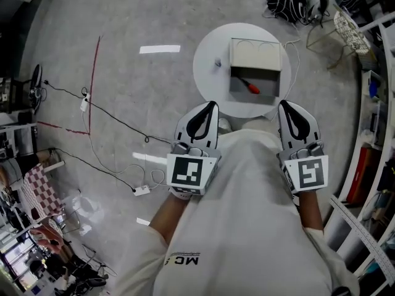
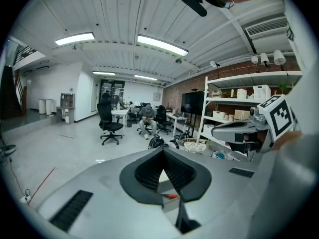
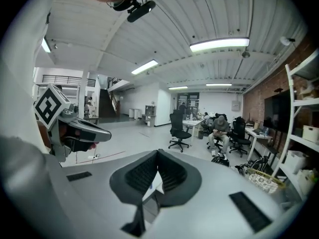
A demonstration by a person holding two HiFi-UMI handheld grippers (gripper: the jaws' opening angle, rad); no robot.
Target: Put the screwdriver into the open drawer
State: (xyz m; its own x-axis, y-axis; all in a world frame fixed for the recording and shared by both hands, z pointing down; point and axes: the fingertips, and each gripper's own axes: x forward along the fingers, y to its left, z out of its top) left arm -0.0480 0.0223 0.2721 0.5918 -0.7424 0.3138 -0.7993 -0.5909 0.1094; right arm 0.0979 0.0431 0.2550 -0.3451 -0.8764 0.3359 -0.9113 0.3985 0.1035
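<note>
1. Head view: the left gripper (image 1: 213, 105) and the right gripper (image 1: 283, 104) are held low against the person's white shirt, well short of the round table (image 1: 207, 60). Each pair of jaws is closed tip to tip, with nothing gripped. This pulled-back, empty pose is judged to suit a finished placement, since nothing is left to carry.

2. Head view, the task's thing: the screwdriver (image 1: 249, 86) is found ahead of both grippers and roughly midway between their lines. It lies flat inside the open drawer (image 1: 270, 84) of a small cabinet (image 1: 254, 53). The drawer is pulled out toward the person, so its inside is laid bare from above. The screwdriver's long axis runs on a slant. The orange handle sits nearer the grippers and toward the right one's side, and the dark shaft points away and toward the left one's side.

3. Left gripper view: the left gripper (image 2: 162, 150) is shown with its black ribbed pads meeting at the tip and holding nothing. Through the hollow below the tip a small orange piece of the screwdriver (image 2: 171, 196) is glimpsed, far beyond the jaws and untouched. The right gripper (image 2: 215, 131) is seen level alongside.

4. Right gripper view: the right gripper (image 3: 158, 151) is likewise closed and empty. Only a pale sliver is seen through its hollow, and what it is cannot be told. The screwdriver is not made out here.
</note>
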